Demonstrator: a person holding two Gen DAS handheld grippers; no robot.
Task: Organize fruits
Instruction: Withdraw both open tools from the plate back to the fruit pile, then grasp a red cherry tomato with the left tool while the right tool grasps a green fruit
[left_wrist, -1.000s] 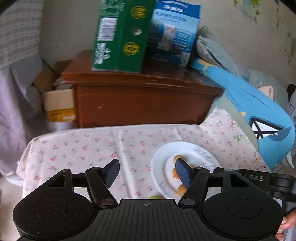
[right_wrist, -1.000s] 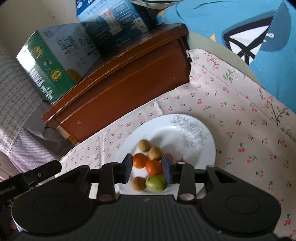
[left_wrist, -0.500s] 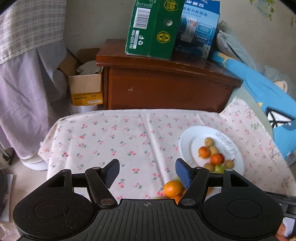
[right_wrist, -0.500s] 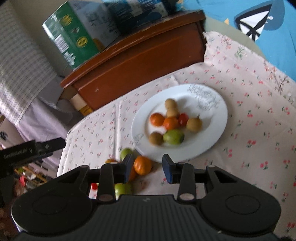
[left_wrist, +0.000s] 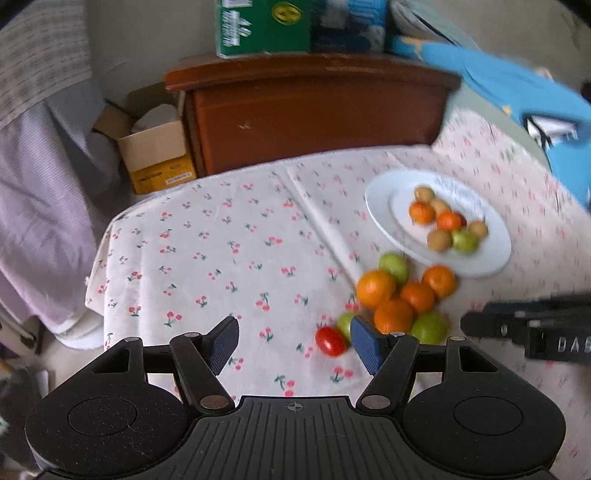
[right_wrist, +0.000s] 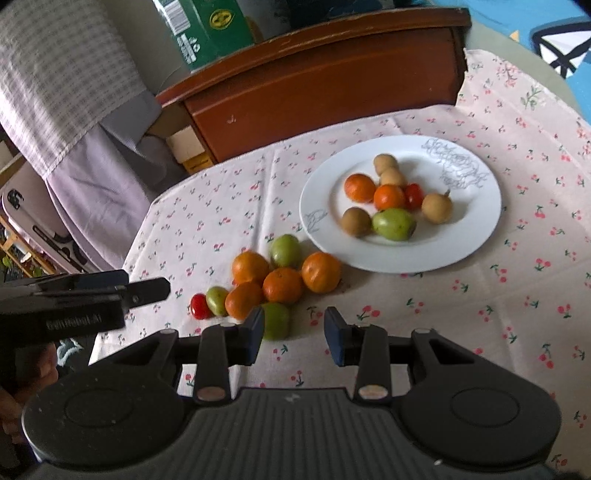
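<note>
- A lived-in room of a home, most likely a bedroom.
- A bench under a cherry-print cloth (right_wrist: 480, 295) carries a white plate (right_wrist: 476, 221) and loose fruit (right_wrist: 282, 284).
- Behind it stands a dark wooden cabinet (left_wrist: 314, 110), scuffed on its front, with a green carton (left_wrist: 262, 27) and a blue carton (left_wrist: 349, 26) on top.
- An open cardboard box (left_wrist: 155, 155) sits beside the cabinet.
- Checked and lilac fabric (right_wrist: 66, 74) hangs on the left.
- Blue printed bedding (left_wrist: 517, 96) and a pillow lie on the right.
</note>
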